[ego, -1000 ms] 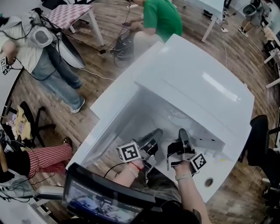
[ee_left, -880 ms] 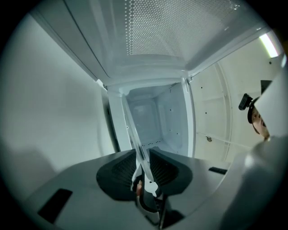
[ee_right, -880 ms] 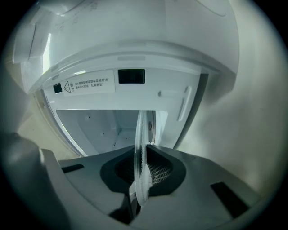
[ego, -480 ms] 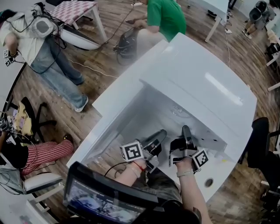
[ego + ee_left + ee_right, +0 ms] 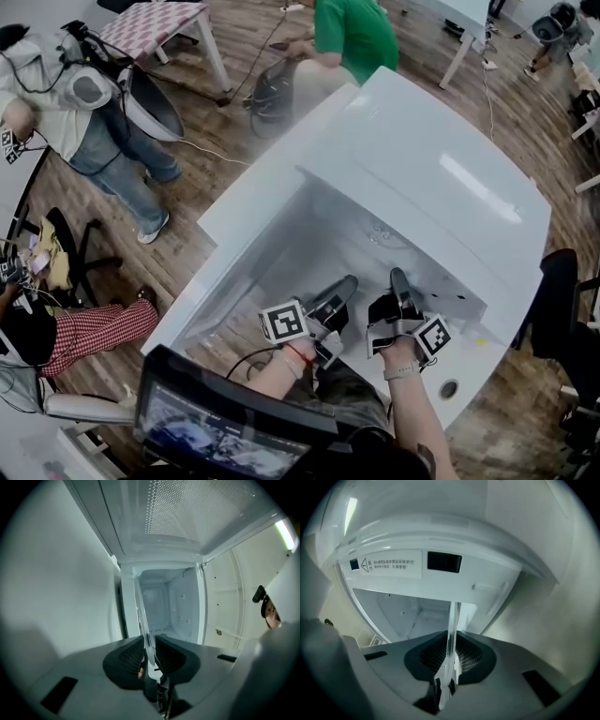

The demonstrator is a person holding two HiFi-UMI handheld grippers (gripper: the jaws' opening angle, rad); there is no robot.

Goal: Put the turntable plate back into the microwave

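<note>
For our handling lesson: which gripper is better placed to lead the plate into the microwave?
Left, probably. Both clamp the plate, but the left gripper points straight into the microwave; the right gripper faces its top edge.

The turntable plate [image 5: 143,620] shows only its thin clear edge; the label [image 5: 389,565] print above the microwave [image 5: 450,178] cavity is too small to read.

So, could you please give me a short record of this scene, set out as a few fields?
Appliance: white microwave, open towards the person
Item: clear glass plate, held in the opening, not yet let go
Left gripper: shut on the plate's rim
Right gripper: shut on the plate's rim
Background: person in a green top on the wooden floor
</note>
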